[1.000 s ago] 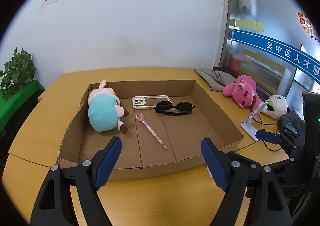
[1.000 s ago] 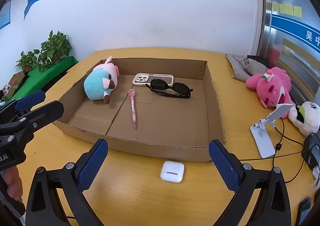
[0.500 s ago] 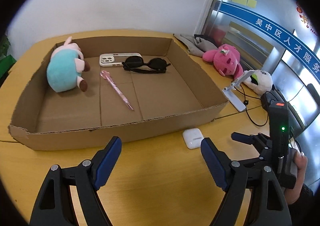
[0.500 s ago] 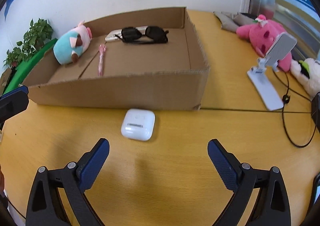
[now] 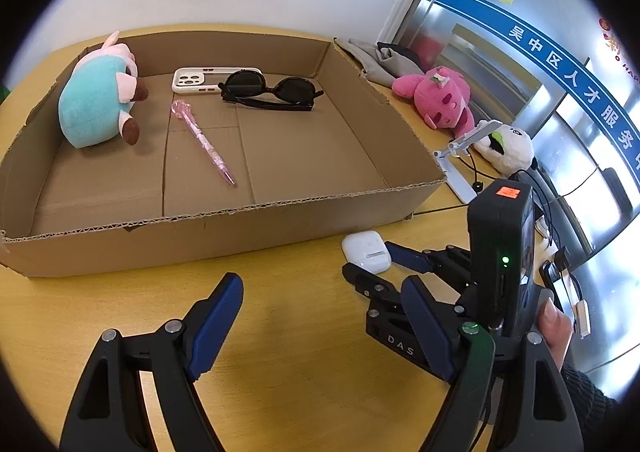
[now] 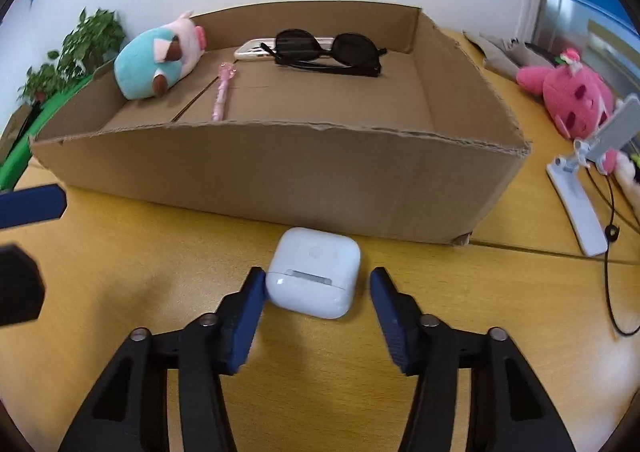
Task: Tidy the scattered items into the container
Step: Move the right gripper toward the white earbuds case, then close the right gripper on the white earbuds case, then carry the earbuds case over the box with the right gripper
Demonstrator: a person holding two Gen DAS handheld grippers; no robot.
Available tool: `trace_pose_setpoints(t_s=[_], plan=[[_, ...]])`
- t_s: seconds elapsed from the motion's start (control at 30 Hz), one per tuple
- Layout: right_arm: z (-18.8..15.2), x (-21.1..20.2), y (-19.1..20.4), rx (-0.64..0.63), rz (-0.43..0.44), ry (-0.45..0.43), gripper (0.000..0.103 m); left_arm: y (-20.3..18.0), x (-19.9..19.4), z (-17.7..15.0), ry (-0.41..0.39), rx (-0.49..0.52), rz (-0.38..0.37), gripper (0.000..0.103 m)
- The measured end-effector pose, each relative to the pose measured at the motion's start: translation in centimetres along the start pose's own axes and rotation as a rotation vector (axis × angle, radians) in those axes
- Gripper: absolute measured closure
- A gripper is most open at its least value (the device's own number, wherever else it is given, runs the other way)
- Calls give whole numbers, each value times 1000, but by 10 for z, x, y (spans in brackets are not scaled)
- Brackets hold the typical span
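Observation:
A white earbuds case [image 6: 314, 272] lies on the wooden table just in front of the cardboard box [image 6: 280, 172]. My right gripper [image 6: 317, 277] straddles it with its jaws closing; the left pad touches the case and a gap shows at the right pad. The left wrist view shows that case [image 5: 366, 251] between the right gripper's fingers [image 5: 404, 256]. My left gripper [image 5: 320, 288] is open over bare table, with nothing in it. Inside the box [image 5: 200, 236] lie a teal plush [image 5: 96, 108], a phone case [image 5: 192, 80], sunglasses [image 5: 268, 90] and a pink pen [image 5: 202, 140].
Right of the box are a pink plush [image 5: 436, 100], a white plush [image 5: 506, 148], a white phone stand [image 6: 580, 188] with black cables [image 6: 616, 252], and grey cloth [image 5: 376, 60]. A green plant [image 6: 76, 52] stands far left. A hand [image 5: 554, 328] holds the right gripper.
Both grippers came down toward the table in front of the box. The right gripper's jaws narrowed from wide open to either side of the earbuds case.

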State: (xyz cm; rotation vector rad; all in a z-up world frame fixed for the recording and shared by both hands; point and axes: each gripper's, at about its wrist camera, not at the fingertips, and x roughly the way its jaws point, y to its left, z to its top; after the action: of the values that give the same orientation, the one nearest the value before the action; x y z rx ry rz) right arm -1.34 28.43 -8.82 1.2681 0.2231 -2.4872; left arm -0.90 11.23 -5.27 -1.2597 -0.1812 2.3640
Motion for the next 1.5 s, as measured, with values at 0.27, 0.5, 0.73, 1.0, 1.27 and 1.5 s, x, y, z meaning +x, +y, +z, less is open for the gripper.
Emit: trace_pose_setpoints(t_s=[0.27, 0.5, 0.73, 1.0, 1.27, 1.5], plan=[[-21, -15, 2, -2, 62, -13, 54, 1, 26, -3, 93, 28, -75, 23], [-54, -37, 17, -56, 129, -2, 54, -27, 61, -26, 235, 246, -109, 23], [-80, -52, 32, -182, 185, -18, 54, -52, 69, -39, 324, 469, -139, 24], [-89, -56, 43, -224, 175, -34, 54, -57, 60, -49, 368, 513, -182, 57], [-89, -63, 60, -262, 182, -47, 55, -52, 43, -51, 342, 499, -143, 58], [-56, -86, 80, -325, 174, -118, 55, -38, 2, -22, 242, 487, -103, 58]])
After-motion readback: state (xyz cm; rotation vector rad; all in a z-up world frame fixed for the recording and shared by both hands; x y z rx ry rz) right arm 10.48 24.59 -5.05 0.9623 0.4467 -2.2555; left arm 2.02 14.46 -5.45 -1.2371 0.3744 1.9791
